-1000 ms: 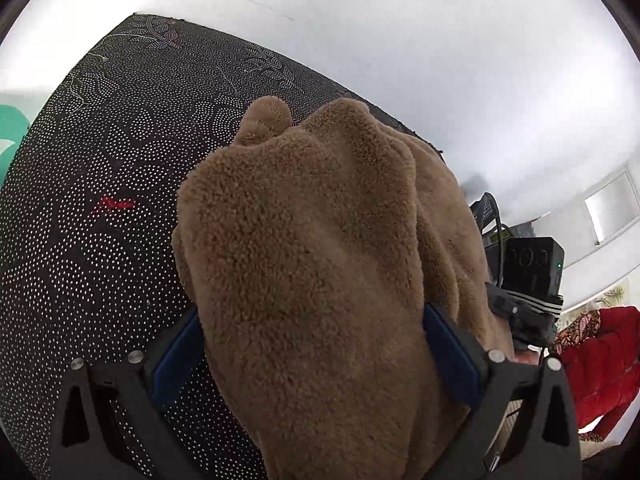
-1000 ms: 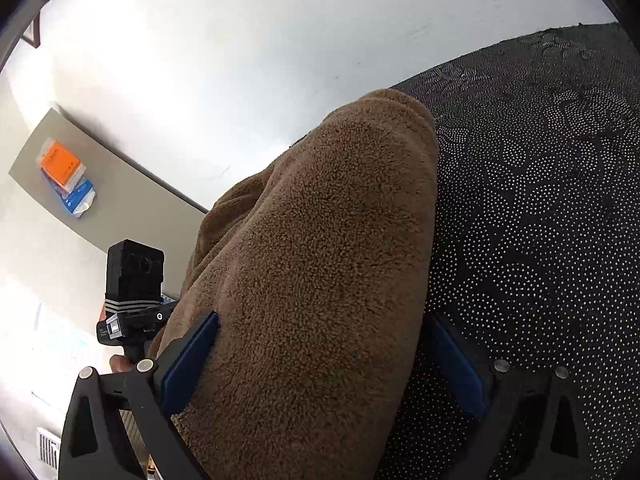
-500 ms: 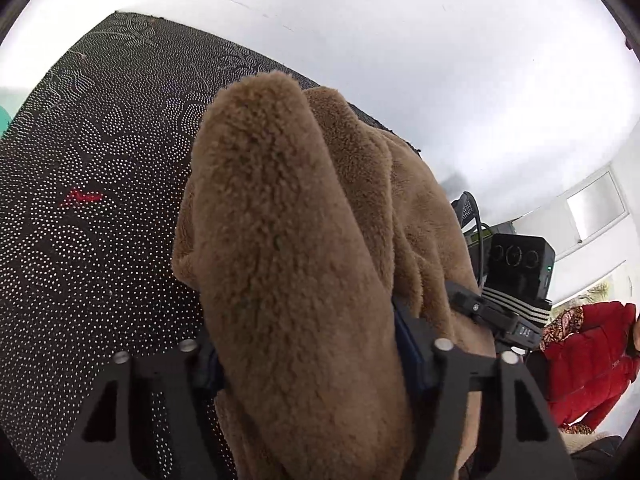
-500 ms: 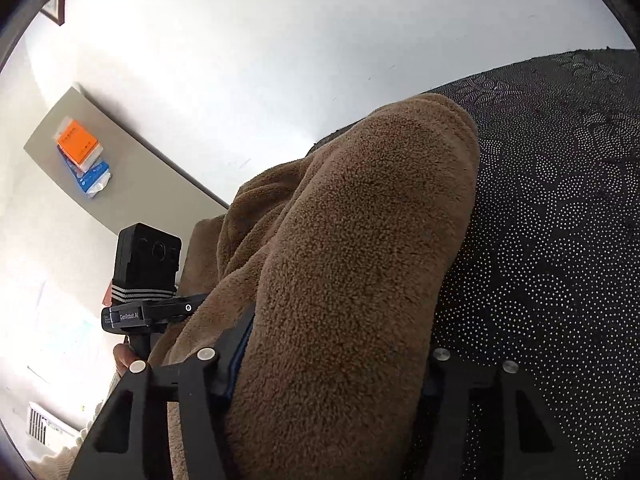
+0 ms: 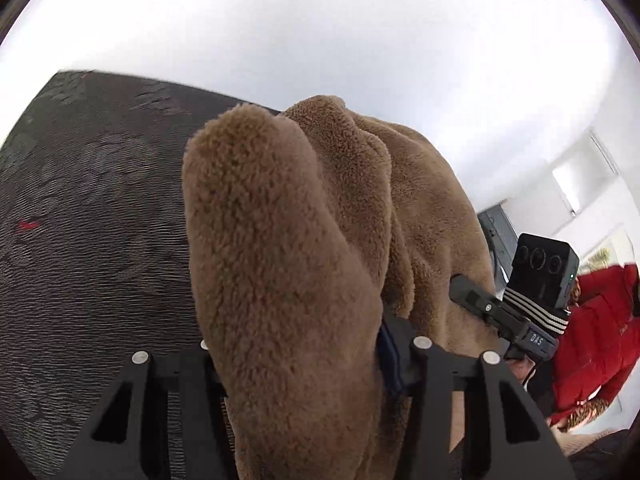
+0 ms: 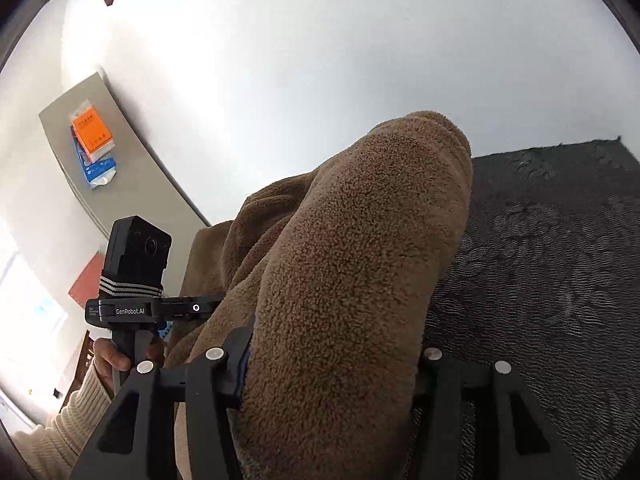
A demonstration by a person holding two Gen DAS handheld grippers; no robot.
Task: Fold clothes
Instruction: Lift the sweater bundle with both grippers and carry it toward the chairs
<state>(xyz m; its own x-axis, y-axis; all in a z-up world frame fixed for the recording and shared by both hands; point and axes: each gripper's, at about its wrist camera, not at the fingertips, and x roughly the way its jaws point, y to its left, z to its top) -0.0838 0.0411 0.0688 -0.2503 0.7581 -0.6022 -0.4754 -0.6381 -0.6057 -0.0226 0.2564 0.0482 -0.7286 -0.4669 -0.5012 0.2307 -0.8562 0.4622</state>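
A thick brown fleece garment bulges up between the fingers of my left gripper, which is shut on a fold of it. In the right wrist view the same brown fleece fills the middle, and my right gripper is shut on another fold. The cloth hangs between the two grippers, lifted over a black dotted table cover. The fingertips of both grippers are hidden under the fleece. The other gripper shows in each view: the right one and the left one, held by a hand.
The dark patterned table cover spreads below and to the right. A white wall stands behind. A grey cabinet carries orange and blue packets. A person in a red jacket is at the far right.
Both grippers went from open around the fleece to shut on it, then rose and tilted up, so more wall and less table cover shows.
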